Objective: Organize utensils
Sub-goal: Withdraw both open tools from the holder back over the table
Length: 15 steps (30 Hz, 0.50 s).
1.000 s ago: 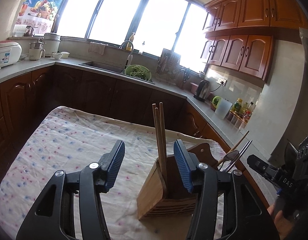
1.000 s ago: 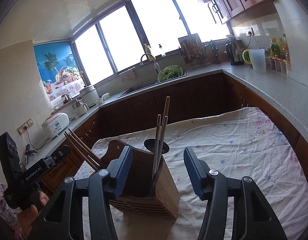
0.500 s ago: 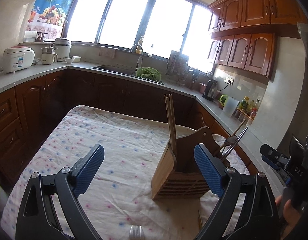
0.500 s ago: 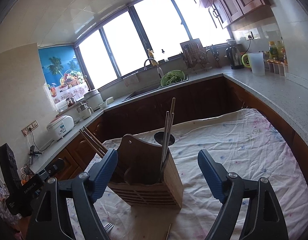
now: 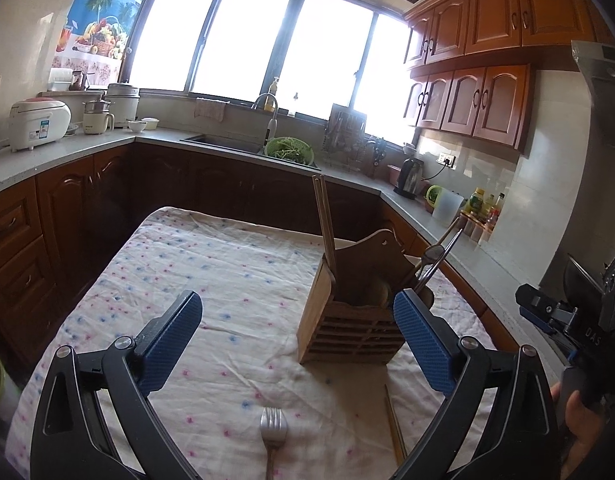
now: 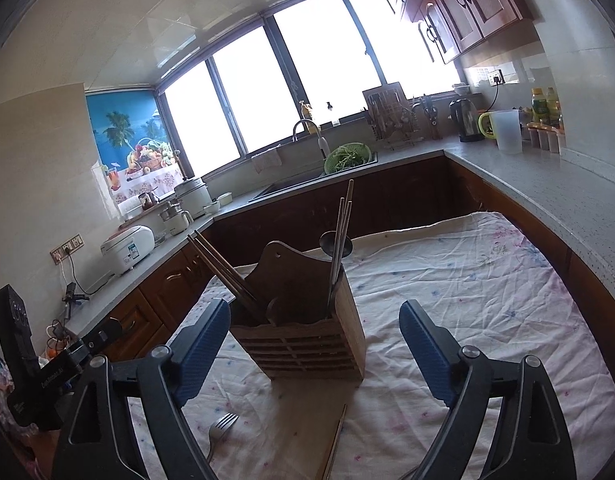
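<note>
A wooden utensil holder (image 5: 347, 328) (image 6: 307, 348) stands on the flowered tablecloth (image 5: 227, 260) (image 6: 467, 280). Chopsticks (image 5: 325, 220) (image 6: 341, 232) stick up from it, with a dark spoon (image 5: 431, 254) (image 6: 335, 242) among them. A fork (image 5: 273, 424) (image 6: 221, 426) and a loose chopstick (image 5: 394, 420) (image 6: 334, 440) lie on the cloth nearer to me than the holder. My left gripper (image 5: 296, 300) and right gripper (image 6: 315, 306) face the holder from either side of its front. The jaws of both are opening, pads pressing on nothing. Each gripper's body shows at the edge of the other's view.
Kitchen counters and dark wood cabinets wrap round the table on three sides. A sink with a green colander (image 5: 289, 151) is straight behind. A rice cooker (image 5: 37, 122), a kettle (image 5: 409, 178) and bottles (image 5: 483, 204) stand on the counters.
Both grippers have pulled back from the holder and their jaws have spread wide. The fork and loose chopstick on the cloth have come into view.
</note>
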Each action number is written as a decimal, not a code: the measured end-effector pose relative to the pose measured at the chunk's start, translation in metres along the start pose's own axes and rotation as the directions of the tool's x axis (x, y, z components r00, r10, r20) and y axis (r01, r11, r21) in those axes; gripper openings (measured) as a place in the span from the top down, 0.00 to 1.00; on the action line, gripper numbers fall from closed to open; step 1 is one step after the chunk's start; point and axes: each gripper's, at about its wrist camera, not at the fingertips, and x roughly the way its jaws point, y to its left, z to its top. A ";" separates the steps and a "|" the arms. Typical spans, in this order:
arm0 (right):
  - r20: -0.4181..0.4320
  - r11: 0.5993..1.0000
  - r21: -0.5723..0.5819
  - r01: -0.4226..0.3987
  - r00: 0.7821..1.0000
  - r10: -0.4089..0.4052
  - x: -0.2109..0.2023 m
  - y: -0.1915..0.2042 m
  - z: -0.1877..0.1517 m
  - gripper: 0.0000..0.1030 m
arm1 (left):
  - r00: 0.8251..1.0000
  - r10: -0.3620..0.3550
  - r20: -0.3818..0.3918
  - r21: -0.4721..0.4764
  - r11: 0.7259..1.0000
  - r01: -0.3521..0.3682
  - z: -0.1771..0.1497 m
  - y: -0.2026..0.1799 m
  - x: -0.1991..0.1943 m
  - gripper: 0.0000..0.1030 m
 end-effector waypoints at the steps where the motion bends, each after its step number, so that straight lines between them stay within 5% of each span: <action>1: 0.000 1.000 -0.001 0.000 1.000 0.000 -0.002 0.000 -0.001 0.14 | 1.000 -0.005 0.002 -0.002 1.000 0.005 0.000 0.000 -0.002 0.04; 7: 0.008 1.000 -0.004 0.002 1.000 -0.002 -0.016 0.003 -0.008 0.13 | 0.997 -0.024 -0.071 0.026 0.999 0.026 -0.001 -0.006 -0.006 0.04; 11: 0.019 1.000 0.007 -0.001 1.000 0.000 -0.028 0.003 -0.014 0.11 | 1.000 0.019 -0.012 0.023 1.000 -0.019 -0.014 -0.005 -0.025 0.02; 15: 0.021 1.000 0.013 -0.004 1.000 0.004 -0.040 0.005 -0.026 0.09 | 0.999 -0.009 -0.049 -0.036 0.999 0.007 -0.030 0.003 -0.034 0.00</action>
